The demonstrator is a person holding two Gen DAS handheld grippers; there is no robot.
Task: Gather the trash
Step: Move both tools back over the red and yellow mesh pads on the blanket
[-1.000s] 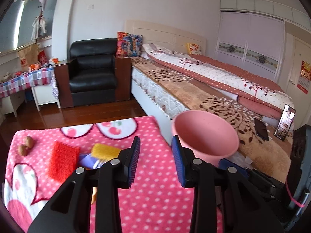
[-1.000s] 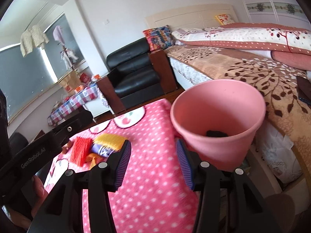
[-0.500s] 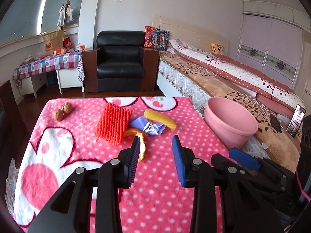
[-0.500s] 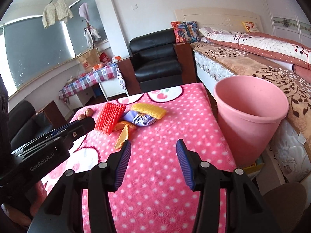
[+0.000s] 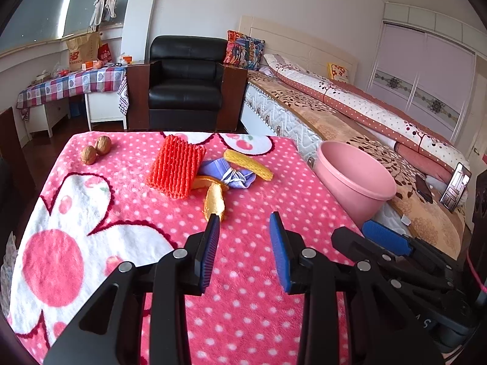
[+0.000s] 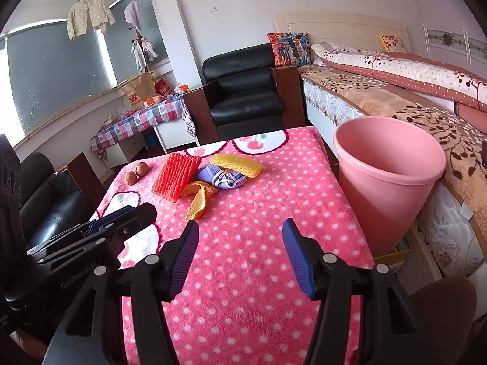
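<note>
On the pink polka-dot blanket [image 5: 127, 213] lies a pile of trash: a red foam net [image 5: 175, 165], a yellow foam net [image 5: 248, 164], a crumpled purple wrapper [image 5: 231, 176], an orange peel [image 5: 214, 199] and two walnuts [image 5: 96, 149]. A pink bin [image 5: 354, 179] stands at the table's right edge. My left gripper [image 5: 245, 228] is open and empty, just short of the peel. My right gripper [image 6: 240, 237] is open and empty, nearer than the pile [image 6: 210, 176], left of the bin [image 6: 386, 176].
A bed [image 5: 350, 115] runs along the right behind the bin. A black armchair [image 5: 185, 85] stands beyond the table's far edge. A side table with a checked cloth [image 5: 73, 85] is at the far left. The left gripper's body [image 6: 76, 243] shows at lower left in the right wrist view.
Both grippers have pulled back and turned left, away from the bin towards the trash pile. Both stayed open and empty.
</note>
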